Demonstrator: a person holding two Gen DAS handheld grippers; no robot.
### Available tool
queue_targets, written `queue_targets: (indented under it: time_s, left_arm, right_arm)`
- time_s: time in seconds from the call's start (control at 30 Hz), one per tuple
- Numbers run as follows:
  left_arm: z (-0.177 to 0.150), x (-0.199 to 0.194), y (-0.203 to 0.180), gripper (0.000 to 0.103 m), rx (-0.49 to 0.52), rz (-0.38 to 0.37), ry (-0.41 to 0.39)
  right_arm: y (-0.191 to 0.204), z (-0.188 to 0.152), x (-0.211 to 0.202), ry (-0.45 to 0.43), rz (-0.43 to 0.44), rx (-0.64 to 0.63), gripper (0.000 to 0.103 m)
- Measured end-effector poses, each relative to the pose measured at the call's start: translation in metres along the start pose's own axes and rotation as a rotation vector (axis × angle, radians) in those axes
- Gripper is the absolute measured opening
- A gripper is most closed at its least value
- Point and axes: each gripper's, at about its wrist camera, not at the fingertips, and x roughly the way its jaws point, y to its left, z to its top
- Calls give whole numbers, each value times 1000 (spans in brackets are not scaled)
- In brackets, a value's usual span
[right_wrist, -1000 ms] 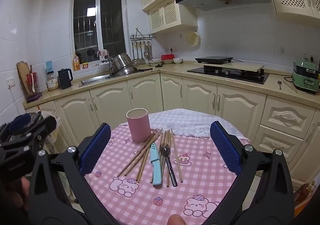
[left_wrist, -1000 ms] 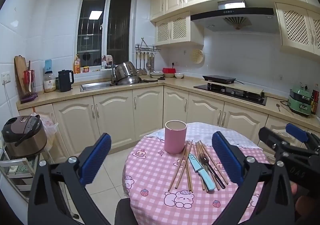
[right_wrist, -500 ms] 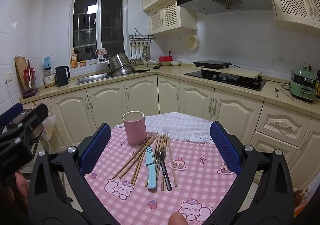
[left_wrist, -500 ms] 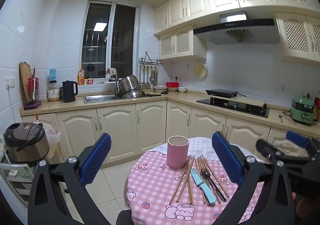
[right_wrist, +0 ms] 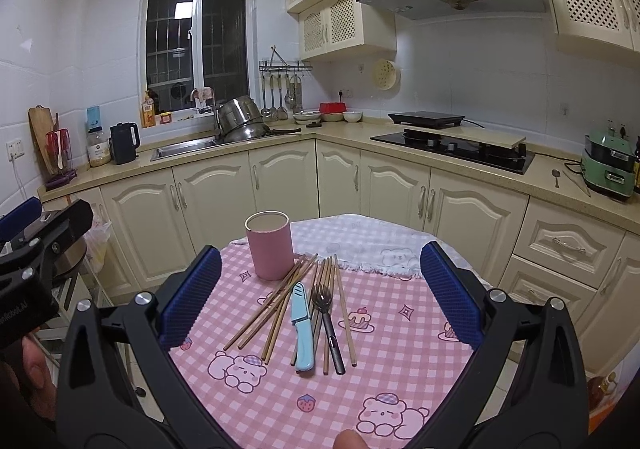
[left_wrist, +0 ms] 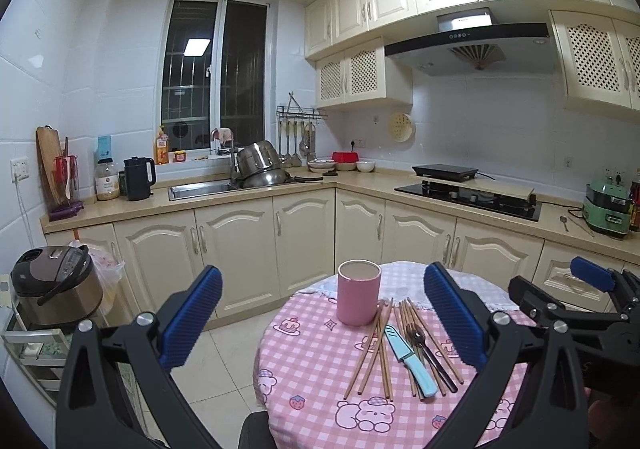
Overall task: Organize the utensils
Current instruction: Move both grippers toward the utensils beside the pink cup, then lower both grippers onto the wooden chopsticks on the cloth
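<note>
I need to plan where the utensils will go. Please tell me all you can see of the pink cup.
The pink cup is a plain, handleless cylinder with a matte look, perhaps ceramic. It stands upright at the far side of the checked tablecloth, and what shows of its pale inside looks empty. The chopsticks reach its base; whether they touch is unclear.

The desk [right_wrist: 400, 329] wears a pink-and-white checked cloth printed with pink bears, strawberries and cupcakes; the holder cup [right_wrist: 269, 245] is plain pink; the chopsticks [right_wrist: 276, 305] are light brown wood; the knife [right_wrist: 303, 329] is pale blue, blade and handle alike; the fork [right_wrist: 326, 313] is dark metal with a black handle; the right claw [right_wrist: 320, 289] has black arms and blue ribbed pads; the left claw [left_wrist: 320, 313] matches it, black with blue pads; the cabinets [right_wrist: 280, 177] are cream.
</note>
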Motion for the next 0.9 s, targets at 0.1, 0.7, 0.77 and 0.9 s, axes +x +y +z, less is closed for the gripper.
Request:
queue_targets:
  time_s: [0.1,0.7,0.77,0.9]
  left_arm:
    - [-1,6,0,99,8,-4,12]
    - [-22,114,2,99,42,-13,192]
    - [-27,137,5,99,47,-12,242]
    - [-43,183,9,99,70,-8,332]
  right_arm:
    - [-1,0,6,11,-3,-8,97]
    - [-22,0,94,166,-43,-47,97]
    - [-28,-5,114,222,-43,-45,97]
    - [-37,-15,146,310,-48,-45,97]
